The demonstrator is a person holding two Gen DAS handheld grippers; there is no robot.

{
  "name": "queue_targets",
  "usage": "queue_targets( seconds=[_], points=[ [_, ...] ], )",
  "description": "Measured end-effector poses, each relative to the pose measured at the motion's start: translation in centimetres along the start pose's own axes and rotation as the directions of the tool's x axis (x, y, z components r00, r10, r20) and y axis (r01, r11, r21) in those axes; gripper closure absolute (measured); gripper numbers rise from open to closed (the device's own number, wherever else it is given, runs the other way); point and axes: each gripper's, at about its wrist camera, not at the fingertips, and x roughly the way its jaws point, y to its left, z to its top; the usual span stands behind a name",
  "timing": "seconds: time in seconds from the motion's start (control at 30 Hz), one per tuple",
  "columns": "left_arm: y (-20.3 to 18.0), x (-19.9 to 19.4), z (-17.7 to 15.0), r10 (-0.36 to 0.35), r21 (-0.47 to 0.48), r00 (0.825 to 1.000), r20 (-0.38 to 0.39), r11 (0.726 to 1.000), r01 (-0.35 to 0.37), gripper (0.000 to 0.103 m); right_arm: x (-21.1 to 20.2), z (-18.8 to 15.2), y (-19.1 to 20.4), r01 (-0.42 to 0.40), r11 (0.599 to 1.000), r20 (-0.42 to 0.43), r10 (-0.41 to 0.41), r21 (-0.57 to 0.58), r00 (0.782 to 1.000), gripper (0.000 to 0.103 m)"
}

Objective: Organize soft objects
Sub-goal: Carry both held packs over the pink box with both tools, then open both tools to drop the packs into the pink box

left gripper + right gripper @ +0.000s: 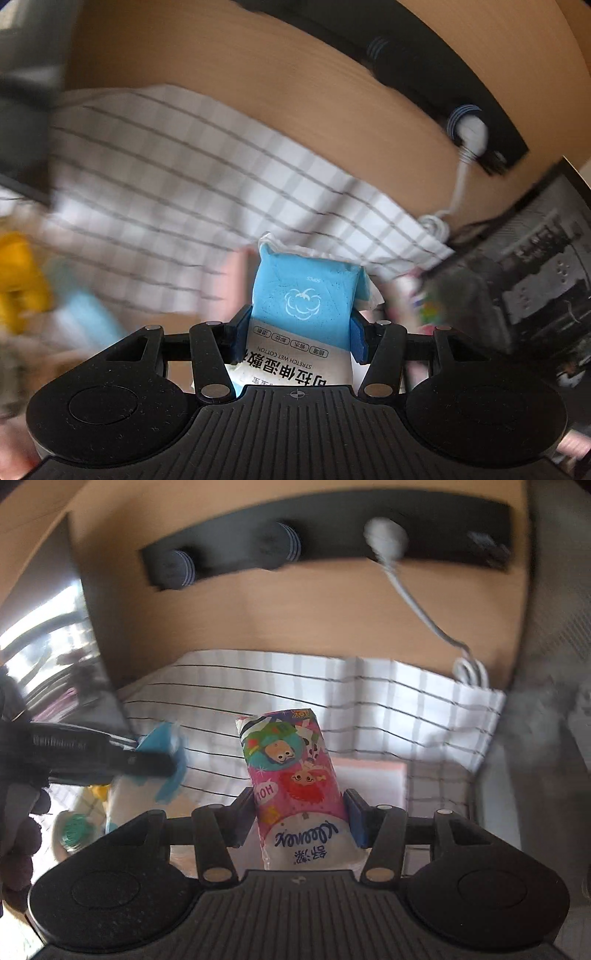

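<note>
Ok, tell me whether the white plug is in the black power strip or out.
In. The white plug sits in the black power strip on the wooden wall, with its white cord trailing down to a coil.

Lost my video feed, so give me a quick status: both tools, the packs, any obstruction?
Left tool shut on blue cotton pack. Right tool holding pink tissue pack. Both over checked cloth. Nothing blocking.

Home desk — checked cloth, power strip.

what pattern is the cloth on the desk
White with thin dark grid lines, a check; the cloth shows best in the right wrist view.
</note>
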Motion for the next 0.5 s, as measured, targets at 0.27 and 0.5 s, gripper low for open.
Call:
queue_targets(
  seconds=[0.27,0.5],
  points=[
    [-1.9,11.2,-1.2,0.000,0.013,0.997,-0.082,1.000,0.002,0.048,1.1,-6.1,-1.4,0.146,0.985,-0.026,-0.149,-0.088,0.988,0.032],
    [-1.2,8.3,-3.9,-0.043,0.048,0.999,0.008,0.998,0.042,0.048,-0.1,-9.5,-1.7,0.109,0.990,-0.071,-0.115,-0.090,0.991,0.030]
  ],
)
